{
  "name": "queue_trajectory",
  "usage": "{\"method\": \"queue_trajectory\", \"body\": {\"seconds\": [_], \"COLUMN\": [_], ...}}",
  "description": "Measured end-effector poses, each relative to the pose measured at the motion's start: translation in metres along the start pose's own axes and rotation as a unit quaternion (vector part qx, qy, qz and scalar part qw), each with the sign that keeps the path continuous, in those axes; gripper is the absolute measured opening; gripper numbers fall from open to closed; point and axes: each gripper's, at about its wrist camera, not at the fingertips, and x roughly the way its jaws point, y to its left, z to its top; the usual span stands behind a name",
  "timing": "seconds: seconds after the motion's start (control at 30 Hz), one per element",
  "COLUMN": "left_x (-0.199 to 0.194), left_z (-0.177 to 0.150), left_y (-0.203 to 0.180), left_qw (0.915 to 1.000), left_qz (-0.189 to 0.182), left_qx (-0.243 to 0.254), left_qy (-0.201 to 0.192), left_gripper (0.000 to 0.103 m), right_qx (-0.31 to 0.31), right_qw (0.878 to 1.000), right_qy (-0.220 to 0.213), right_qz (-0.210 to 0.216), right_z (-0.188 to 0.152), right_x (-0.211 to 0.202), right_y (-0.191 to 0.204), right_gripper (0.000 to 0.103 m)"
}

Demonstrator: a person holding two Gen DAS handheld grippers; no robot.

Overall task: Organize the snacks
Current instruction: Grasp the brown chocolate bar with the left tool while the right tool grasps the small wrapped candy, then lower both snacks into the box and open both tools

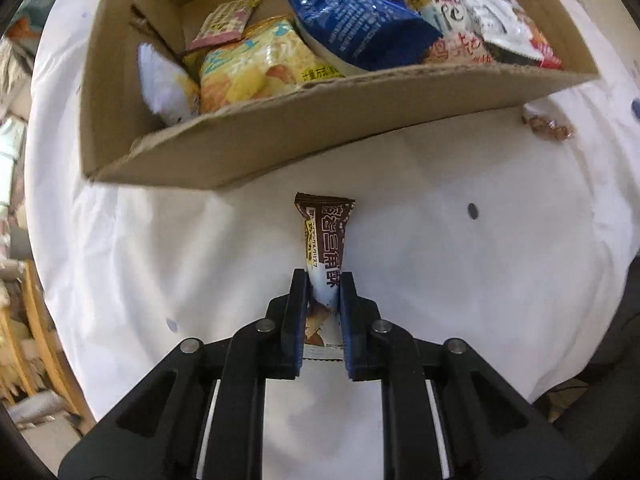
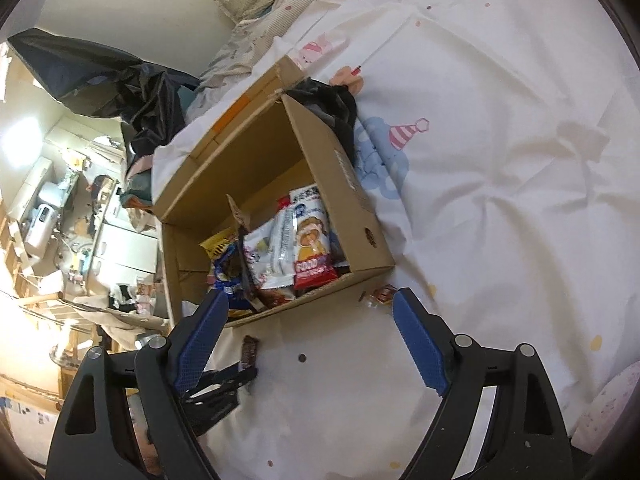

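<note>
My left gripper (image 1: 323, 286) is shut on a brown and white snack packet (image 1: 325, 236), holding it just in front of the cardboard box (image 1: 280, 128) over the white sheet. The box holds a yellow chip bag (image 1: 256, 68), a blue bag (image 1: 352, 12) and several other snack packs. In the right wrist view my right gripper (image 2: 308, 312) is open and empty, near the box (image 2: 352, 184). The left gripper (image 2: 224, 384) with the brown packet (image 2: 249, 352) shows at lower left there. A small wrapped candy (image 2: 382, 295) lies by the box's near corner, also in the left wrist view (image 1: 546, 126).
The box sits on a bed with a white printed sheet (image 2: 500, 160). A black cloth (image 2: 328, 100) hangs behind the box. A dark jacket (image 2: 100, 80) and cluttered shelves (image 2: 60, 220) lie to the left, beyond the bed edge.
</note>
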Motion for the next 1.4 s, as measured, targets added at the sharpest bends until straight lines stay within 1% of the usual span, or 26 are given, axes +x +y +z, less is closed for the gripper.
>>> {"method": "queue_trajectory", "body": {"seconds": [0.13,0.2,0.3,0.37,0.4,0.47,0.53,0.6,0.67,0.73,0.87,0.93,1.0,1.07,1.13,1.27,1.4], "left_x": [-0.019,-0.034,-0.051,-0.057,-0.060,-0.061,-0.065,-0.067,-0.071,-0.073,-0.072,-0.071,-0.071,-0.070,-0.068,-0.062,-0.058], "left_z": [-0.005,-0.006,-0.006,-0.005,-0.007,-0.004,-0.007,-0.014,-0.012,-0.012,-0.014,-0.013,-0.014,-0.013,-0.013,-0.016,-0.020], "left_y": [0.002,0.004,0.012,0.016,0.019,0.026,0.028,0.035,0.036,0.038,0.036,0.036,0.035,0.033,0.033,0.040,0.047], "left_qw": [0.9991,0.9972,0.9944,0.9926,0.9919,0.9912,0.9903,0.9892,0.9887,0.9887,0.9890,0.9893,0.9898,0.9902,0.9909,0.9913,0.9902], "left_qz": [-0.029,-0.053,-0.067,-0.072,-0.075,-0.076,-0.080,-0.085,-0.084,-0.082,-0.079,-0.076,-0.072,-0.066,-0.056,-0.036,-0.025], "left_qx": [-0.028,-0.045,-0.065,-0.078,-0.083,-0.087,-0.092,-0.097,-0.101,-0.102,-0.103,-0.103,-0.102,-0.101,-0.100,-0.108,-0.123], "left_qy": [-0.014,-0.028,-0.049,-0.058,-0.061,-0.066,-0.068,-0.070,-0.072,-0.073,-0.071,-0.069,-0.069,-0.070,-0.071,-0.067,-0.063], "left_gripper": [0.012,0.012,0.012,0.012,0.012,0.012,0.012,0.012,0.012,0.012,0.012,0.012,0.012,0.012,0.012,0.013,0.013], "right_qx": [-0.009,-0.025,-0.063,-0.110,-0.135,-0.193,-0.244,-0.269,-0.275,-0.274,-0.288,-0.291,-0.295,-0.305,-0.307,-0.305,-0.322], "right_qw": [0.999,0.997,0.989,0.978,0.971,0.952,0.934,0.920,0.913,0.910,0.901,0.901,0.903,0.901,0.902,0.909,0.908], "right_qy": [0.019,0.039,0.061,0.079,0.091,0.117,0.119,0.126,0.137,0.147,0.157,0.161,0.165,0.176,0.184,0.196,0.206], "right_qz": [-0.034,-0.066,-0.117,-0.160,-0.175,-0.208,-0.234,-0.254,-0.268,-0.274,-0.285,-0.277,-0.265,-0.255,-0.244,-0.206,-0.172], "right_z": [-0.004,-0.008,-0.015,-0.020,-0.024,-0.034,-0.041,-0.045,-0.045,-0.044,-0.049,-0.052,-0.055,-0.063,-0.068,-0.083,-0.109], "right_x": [0.007,0.017,0.036,0.054,0.064,0.084,0.099,0.111,0.121,0.128,0.136,0.137,0.136,0.136,0.134,0.128,0.121], "right_y": [-0.004,-0.005,-0.002,0.004,0.008,0.017,0.026,0.029,0.028,0.027,0.029,0.030,0.033,0.036,0.039,0.048,0.065], "right_gripper": [0.087,0.087,0.087,0.087,0.085,0.084,0.083,0.082,0.078,0.072,0.068,0.057,0.037,0.023,0.021,0.020,0.020]}}
